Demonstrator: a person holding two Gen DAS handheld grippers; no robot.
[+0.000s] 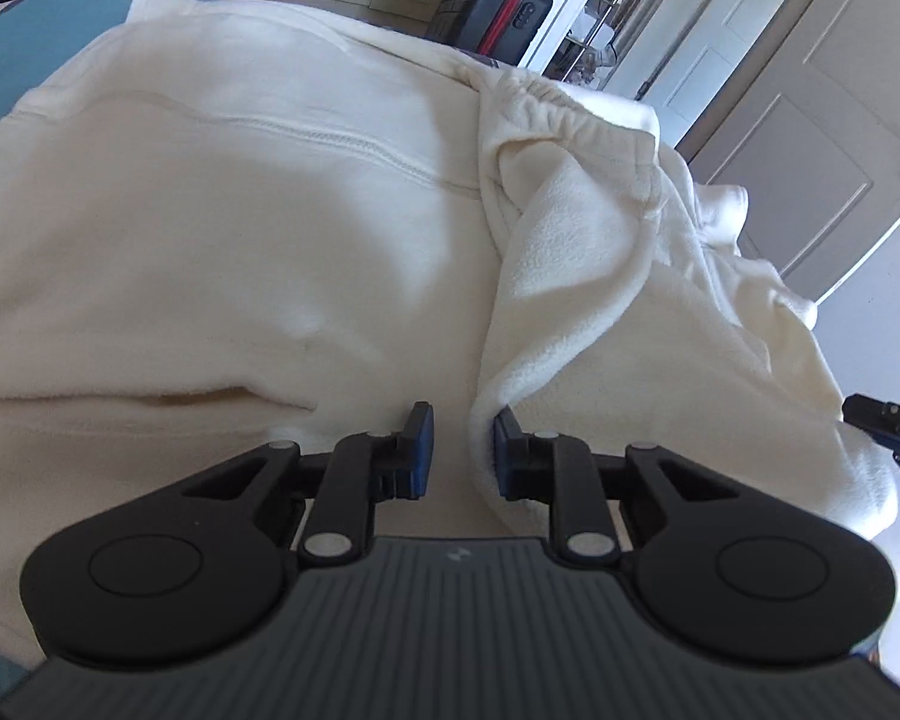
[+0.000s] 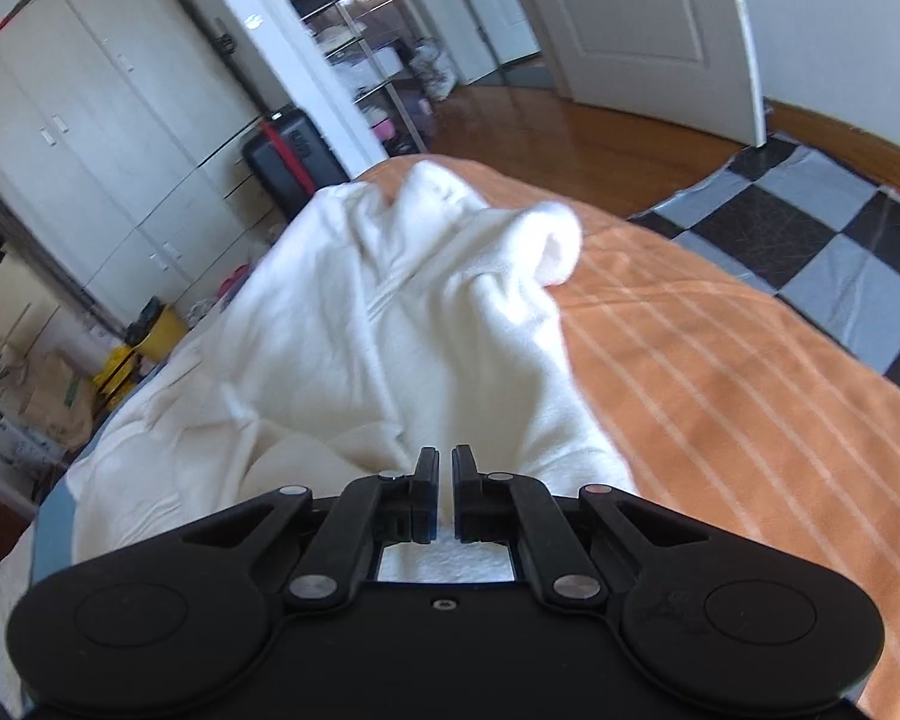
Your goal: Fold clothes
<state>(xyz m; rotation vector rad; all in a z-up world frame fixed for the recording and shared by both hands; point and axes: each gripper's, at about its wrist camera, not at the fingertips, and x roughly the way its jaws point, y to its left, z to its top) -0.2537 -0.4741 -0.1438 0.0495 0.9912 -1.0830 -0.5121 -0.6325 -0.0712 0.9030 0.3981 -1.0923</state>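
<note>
A cream fleece garment [image 1: 240, 252] with a zip seam lies spread on the bed, and a sleeve with an elastic cuff [image 1: 546, 114] is folded across it. My left gripper [image 1: 462, 450] sits low over the cloth, jaws a little apart. The sleeve's folded edge [image 1: 480, 420] touches the right pad; the left pad stands clear of it. In the right wrist view the garment [image 2: 390, 324] rises in a bunched ridge toward my right gripper [image 2: 445, 492], whose jaws are nearly together with white fleece pinched in the slit. The right gripper [image 1: 888, 426] also shows at the garment's right edge.
An orange striped bedspread [image 2: 720, 396] lies right of the garment, with a blue part [image 1: 36, 54] at the far left. Beyond the bed are a black suitcase [image 1: 492, 6], white cabinets [image 2: 90, 138], a door [image 2: 642, 18], a wooden floor and a checkered mat [image 2: 822, 258].
</note>
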